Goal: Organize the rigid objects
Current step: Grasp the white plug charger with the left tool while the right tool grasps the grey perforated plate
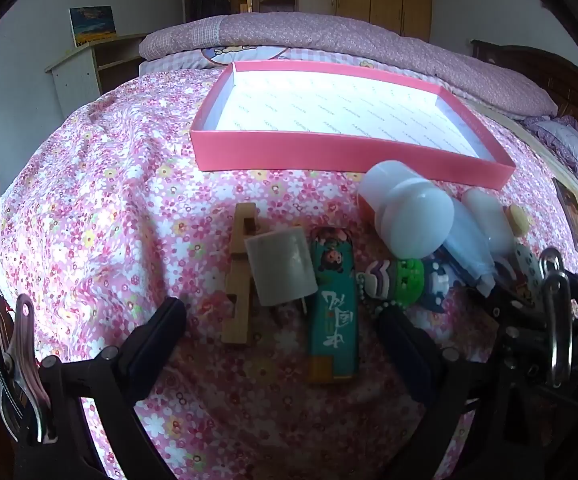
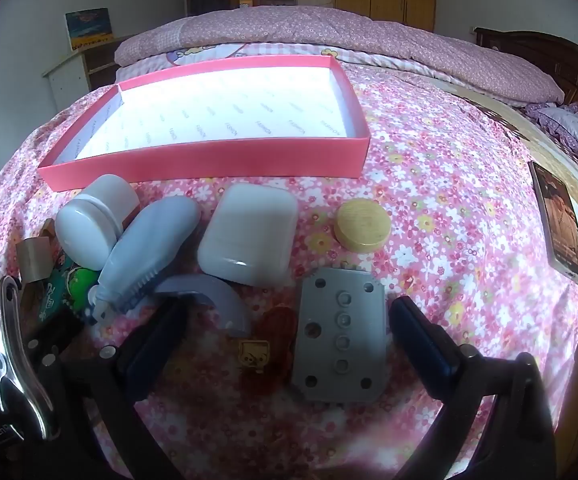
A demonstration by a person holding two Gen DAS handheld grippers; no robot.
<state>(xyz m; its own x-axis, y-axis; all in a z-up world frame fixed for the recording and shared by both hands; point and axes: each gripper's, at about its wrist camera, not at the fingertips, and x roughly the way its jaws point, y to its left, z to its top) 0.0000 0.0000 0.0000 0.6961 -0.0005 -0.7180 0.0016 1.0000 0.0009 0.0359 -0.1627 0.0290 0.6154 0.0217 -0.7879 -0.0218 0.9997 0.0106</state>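
A shallow pink box (image 1: 329, 152) with a white lining stands empty on the flowered bedspread; it also shows in the right wrist view (image 2: 209, 156). In front of it lie small objects. In the left wrist view: a wooden piece (image 1: 241, 272), a white plug (image 1: 281, 268), a teal lighter (image 1: 333, 304), a white jar (image 1: 405, 212), a green charm (image 1: 409, 276). In the right wrist view: a white case (image 2: 249, 236), a wooden disc (image 2: 363, 226), a grey plate (image 2: 341, 336), a blue brush (image 2: 149, 248), a grey arc (image 2: 209, 300). My left gripper (image 1: 285, 340) is open above the lighter. My right gripper (image 2: 289, 340) is open around the grey plate.
A phone (image 2: 561, 220) lies at the bed's right edge. A folded pink quilt (image 2: 329, 36) lies behind the box. A wooden headboard (image 2: 549, 60) is at the far right, a small shelf (image 1: 85, 68) at the far left.
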